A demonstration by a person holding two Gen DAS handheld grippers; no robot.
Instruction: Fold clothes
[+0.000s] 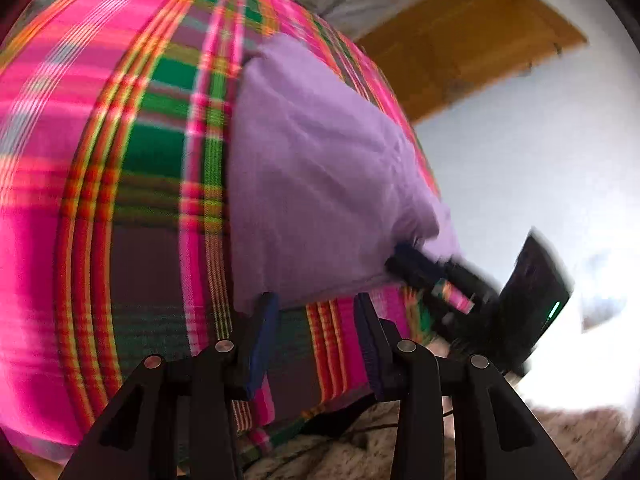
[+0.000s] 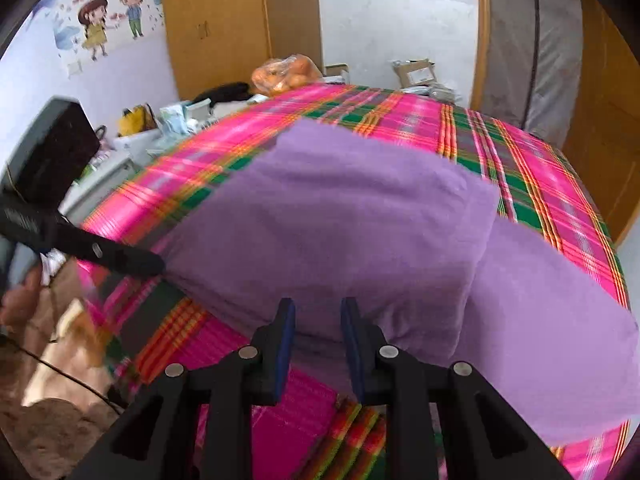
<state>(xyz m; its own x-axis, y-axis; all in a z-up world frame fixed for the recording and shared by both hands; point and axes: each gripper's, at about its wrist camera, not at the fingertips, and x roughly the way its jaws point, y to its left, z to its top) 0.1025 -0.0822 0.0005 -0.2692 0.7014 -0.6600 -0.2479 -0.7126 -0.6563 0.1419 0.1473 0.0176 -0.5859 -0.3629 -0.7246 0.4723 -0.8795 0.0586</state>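
Left wrist view, garment: the purple garment (image 1: 320,176) lies on the plaid cloth (image 1: 120,160) covering the surface.
Left tool (image 1: 316,308): jaws spread, holding nothing, just at the garment's near edge.
Right tool (image 1: 416,260) in this view: its tips meet the garment's corner; motion blur hides whether they pinch it.
Right wrist view, right tool (image 2: 318,312): jaws spread, the garment's (image 2: 340,220) near hem between or just beyond them; contact unclear.
Risk: a grab may catch the plaid cloth (image 2: 540,184) too and drag it.
Hidden: the garment's right part runs out of frame.
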